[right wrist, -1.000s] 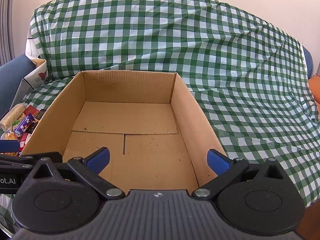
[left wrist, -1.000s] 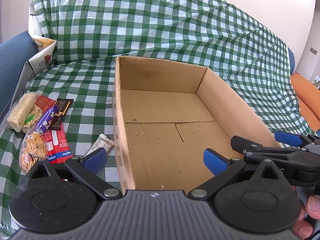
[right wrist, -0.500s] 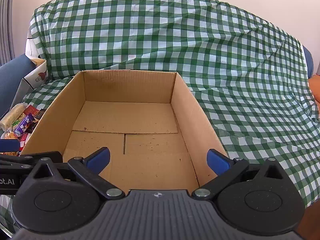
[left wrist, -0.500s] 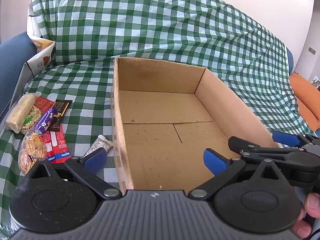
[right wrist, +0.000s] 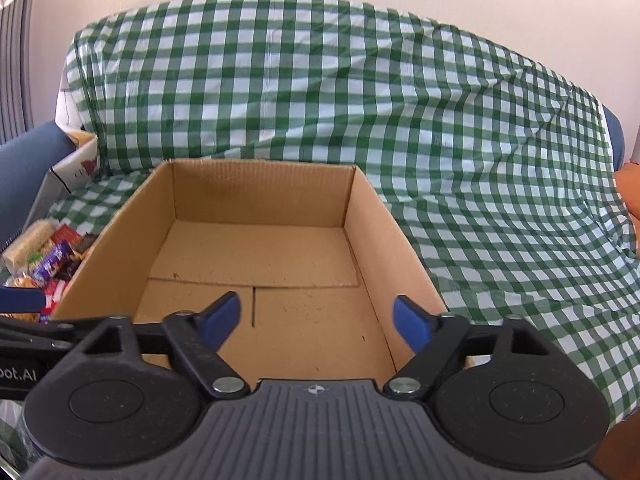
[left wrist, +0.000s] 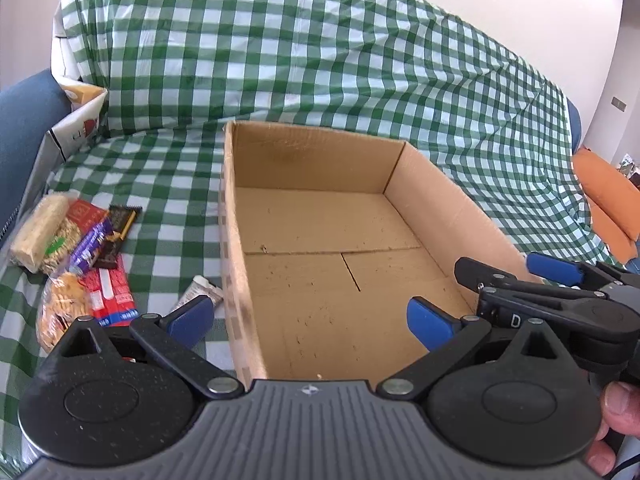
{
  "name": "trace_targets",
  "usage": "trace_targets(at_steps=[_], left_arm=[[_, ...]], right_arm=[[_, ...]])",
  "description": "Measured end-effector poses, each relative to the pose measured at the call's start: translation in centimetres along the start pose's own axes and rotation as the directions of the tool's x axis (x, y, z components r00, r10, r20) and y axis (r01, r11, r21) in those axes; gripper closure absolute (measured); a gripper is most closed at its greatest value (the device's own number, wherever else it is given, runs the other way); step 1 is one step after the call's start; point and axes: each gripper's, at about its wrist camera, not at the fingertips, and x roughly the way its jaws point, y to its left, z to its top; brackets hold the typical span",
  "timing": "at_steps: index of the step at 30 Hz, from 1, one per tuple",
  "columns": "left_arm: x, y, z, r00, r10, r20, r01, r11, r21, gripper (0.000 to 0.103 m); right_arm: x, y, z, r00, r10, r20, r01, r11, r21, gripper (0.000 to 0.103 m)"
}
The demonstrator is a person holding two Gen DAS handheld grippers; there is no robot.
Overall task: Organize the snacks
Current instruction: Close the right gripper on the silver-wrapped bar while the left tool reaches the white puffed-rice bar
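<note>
Empty box on a checked cloth, snacks beside it, left hand-held gripper wide apart

Two close, downward-tilted wrist views sharing cardboard box

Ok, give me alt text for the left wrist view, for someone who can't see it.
An empty cardboard box sits open on a green checked cloth, with the open left gripper hovering at its near edge. A pile of snack packets lies left of the box; the right gripper, holding nothing, is closing at right.
</note>
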Motion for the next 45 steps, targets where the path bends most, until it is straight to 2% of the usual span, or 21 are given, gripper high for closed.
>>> trace_targets(at_steps=[2, 4, 6, 8, 9, 12, 14, 16, 17, 18, 20, 22, 23, 25, 26, 29, 31, 36, 41, 45], left_arm=[[-0.6, 0.5, 0.3, 1.0, 0.001, 0.014, -0.001, 1.0, 0.003, 0.006], [-1.2, 1.4, 0.8, 1.0, -0.019, 0.014, 0.019, 1.0, -0.013, 0.021], [-1.5, 2.8, 2.2, 1.0, -0.008, -0.026, 0.007, 1.0, -0.029, 0.058], [-2.0, 4.9, 4.2, 1.0, -0.007, -0.011, 0.007, 1.0, -0.022, 0.078], [-2.2, 6.0, 5.2, 1.0, -0.001, 0.002, 0.001, 1.0, -0.014, 0.08], [-2.7, 10.6, 7.6, 0.996, 0.041, 0.077, -0.041, 0.999, -0.001, 0.08], [-2.3, 14.4, 8.1, 0.993, 0.084, 0.079, -0.08, 0.996, -0.05, 0.08], [-1.8, 17.9, 7.1, 0.987, 0.128, 0.095, -0.117, 0.987, -0.111, 0.08], [-1.1, 19.6, 6.1, 0.986, 0.145, 0.083, -0.132, 0.981, -0.145, 0.08], [-0.1, 21.1, 5.7, 0.983, 0.181, -0.012, -0.18, 0.968, -0.177, 0.08], [0.1, 23.5, 5.7, 0.979, 0.201, -0.021, -0.2, 0.943, -0.266, 0.08], [0.3, 24.4, 6.1, 0.976, 0.219, -0.015, -0.215, 0.939, -0.268, 0.08], [0.0, 24.2, 6.5, 0.97, 0.244, -0.015, -0.241, 0.942, -0.235, 0.08], [0.2, 24.1, 7.0, 0.968, 0.252, -0.019, -0.251, 0.948, -0.195, 0.08], [-0.7, 23.5, 7.1, 0.959, 0.284, -0.016, -0.283, 0.947, -0.15, 0.079], [-0.4, 23.0, 7.2, 0.951, 0.307, -0.031, -0.309, 0.944, -0.118, 0.078], [-0.3, 23.2, 7.4, 0.948, 0.317, -0.041, -0.319, 0.941, -0.116, 0.078], [0.4, 23.6, 7.1, 0.947, 0.317, -0.053, -0.322, 0.938, -0.126, 0.077], [0.2, 23.7, 6.8, 0.949, 0.312, -0.051, -0.316, 0.942, -0.114, 0.076], [0.2, 23.5, 6.5, 0.951, 0.305, -0.046, -0.309, 0.945, -0.109, 0.074]], right_arm=[[-0.3, 0.4, 0.1, 1.0, 0.011, 0.02, -0.011, 1.0, 0.003, 0.029], [-0.8, 0.8, 0.3, 0.998, 0.028, 0.051, -0.029, 1.0, 0.007, 0.034], [-1.2, 1.5, 0.4, 0.996, 0.049, 0.081, -0.05, 0.999, 0.006, 0.038], [-1.6, 2.5, 0.7, 0.991, 0.084, 0.108, -0.085, 0.996, -0.002, 0.041], [-1.8, 3.0, 0.8, 0.987, 0.105, 0.119, -0.104, 0.995, -0.007, 0.042], [-2.3, 4.8, 1.0, 0.976, 0.165, 0.14, -0.163, 0.986, -0.025, 0.048], [-2.5, 6.1, 1.2, 0.965, 0.222, 0.137, -0.22, 0.975, -0.036, 0.053], [-2.5, 7.8, 1.2, 0.95, 0.287, 0.123, -0.283, 0.958, -0.051, 0.059], [-2.6, 8.8, 1.2, 0.94, 0.321, 0.113, -0.316, 0.947, -0.061, 0.059], [-2.5, 10.0, 1.1, 0.932, 0.348, 0.102, -0.342, 0.937, -0.071, 0.06], [-2.3, 12.6, 1.0, 0.916, 0.395, 0.07, -0.388, 0.917, -0.092, 0.06], [-1.8, 15.4, 0.6, 0.904, 0.426, 0.032, -0.42, 0.901, -0.11, 0.059], [-1.5, 16.9, 0.3, 0.901, 0.433, 0.005, -0.429, 0.895, -0.123, 0.059], [-0.6, 19.9, -0.1, 0.904, 0.426, -0.046, -0.428, 0.892, -0.149, 0.059], [-0.1, 21.2, -0.4, 0.909, 0.412, -0.071, -0.418, 0.894, -0.164, 0.059], [1.9, 24.6, -1.2, 0.938, 0.318, -0.141, -0.343, 0.91, -0.232, 0.059], [3.3, 25.9, -1.8, 0.943, 0.265, -0.202, -0.309, 0.923, -0.228, 0.058], [5.6, 27.3, -2.7, 0.936, 0.183, -0.3, -0.247, 0.949, -0.194, 0.049], [7.6, 27.3, -4.1, 0.916, 0.106, -0.387, -0.171, 0.976, -0.135, 0.045], [8.7, 27.4, -4.7, 0.912, 0.072, -0.404, -0.134, 0.983, -0.127, 0.047]])
